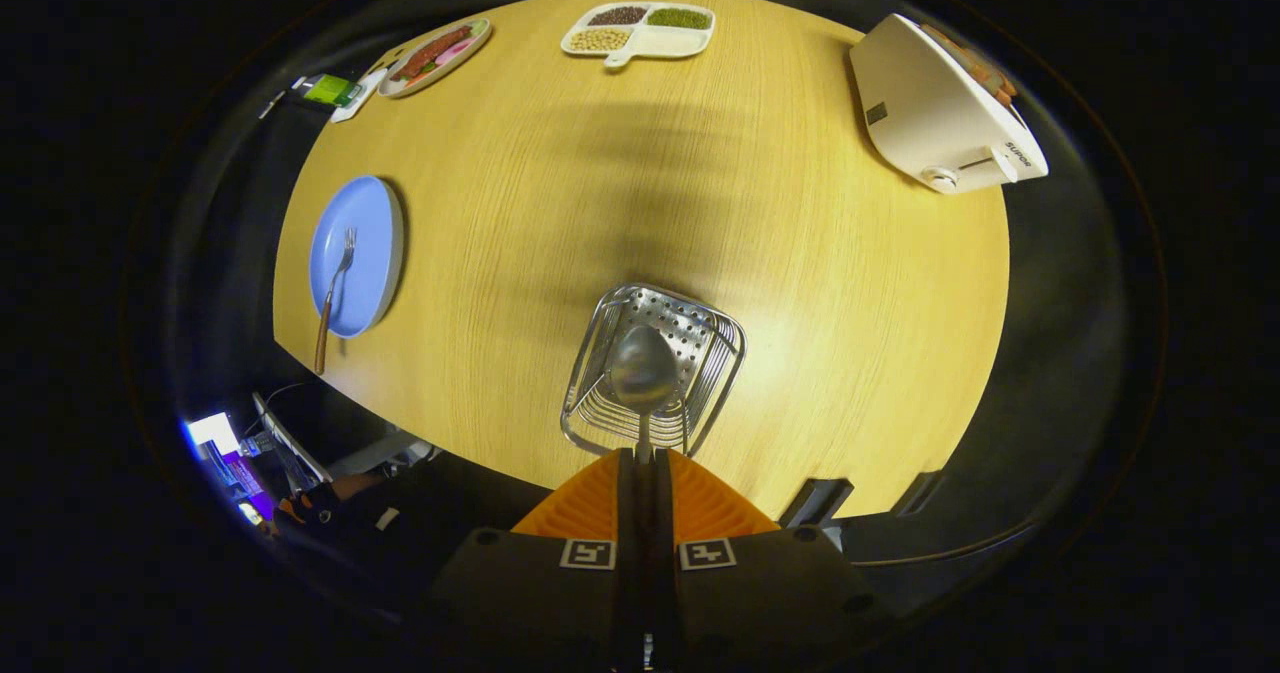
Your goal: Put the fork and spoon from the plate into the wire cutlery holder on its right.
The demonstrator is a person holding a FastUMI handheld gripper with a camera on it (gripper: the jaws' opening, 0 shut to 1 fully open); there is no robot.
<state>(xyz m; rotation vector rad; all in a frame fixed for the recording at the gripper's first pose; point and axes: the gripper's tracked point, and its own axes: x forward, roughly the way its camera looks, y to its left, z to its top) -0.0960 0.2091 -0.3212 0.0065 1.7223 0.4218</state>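
My gripper [643, 458] is shut on the handle of a metal spoon [643, 368], whose bowl points ahead and hangs over the open top of the wire cutlery holder [700, 393]. The holder stands on the wooden table just beyond my fingers, its perforated bottom showing behind the spoon. Far off to the left lies the blue plate [375, 228], near the table's edge. A fork [335, 293] with a wooden handle rests on the plate, its handle sticking out over the plate's near rim.
A white toaster-like appliance [940, 113] stands at the far right. A divided white tray [660, 41] with beans and grains lies at the far middle, and a plate of food [435, 53] at the far left. The table's near edge runs just below the holder.
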